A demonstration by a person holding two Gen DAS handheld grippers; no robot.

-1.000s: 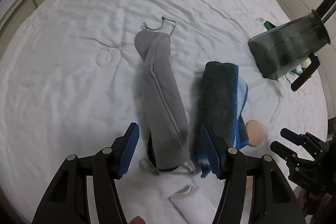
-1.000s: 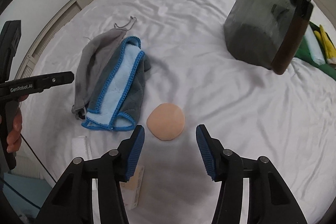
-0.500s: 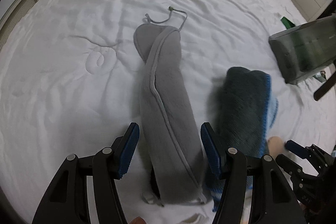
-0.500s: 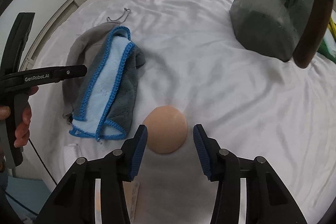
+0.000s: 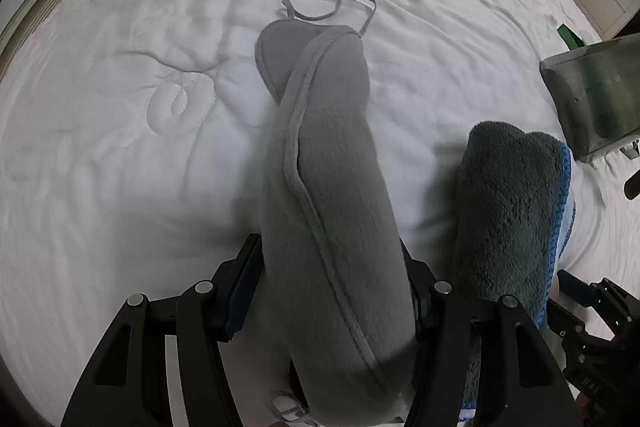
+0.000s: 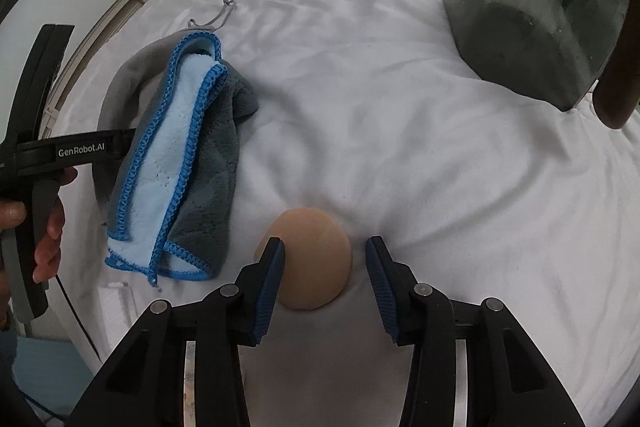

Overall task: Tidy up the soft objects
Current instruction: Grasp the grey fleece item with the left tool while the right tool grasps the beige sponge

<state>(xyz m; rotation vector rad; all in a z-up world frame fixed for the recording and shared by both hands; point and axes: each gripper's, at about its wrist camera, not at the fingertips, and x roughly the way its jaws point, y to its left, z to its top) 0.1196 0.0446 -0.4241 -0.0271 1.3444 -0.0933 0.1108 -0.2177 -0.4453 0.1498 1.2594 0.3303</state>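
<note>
A long grey fleece pouch (image 5: pixel 332 195) with a drawstring lies on the white bed. My left gripper (image 5: pixel 332 267) is open and straddles its near part, one finger on each side. A folded grey towel with blue trim (image 5: pixel 512 211) lies to the right of it, and also shows in the right wrist view (image 6: pixel 188 171). A round beige sponge (image 6: pixel 312 259) lies on the sheet between the fingers of my right gripper (image 6: pixel 324 251), which is open around it, pads apart from it.
A dark translucent bin (image 6: pixel 536 7) stands on the bed at the right, also in the left wrist view (image 5: pixel 596 95). Green items (image 5: pixel 568 35) lie behind it. A white object (image 6: pixel 116 299) lies near the bed's front edge. White cabinets stand at the far right.
My left gripper has moved forward and down over the grey pouch, which now fills the gap between its fingers. My right gripper has moved forward so that the beige sponge sits between its fingers.
</note>
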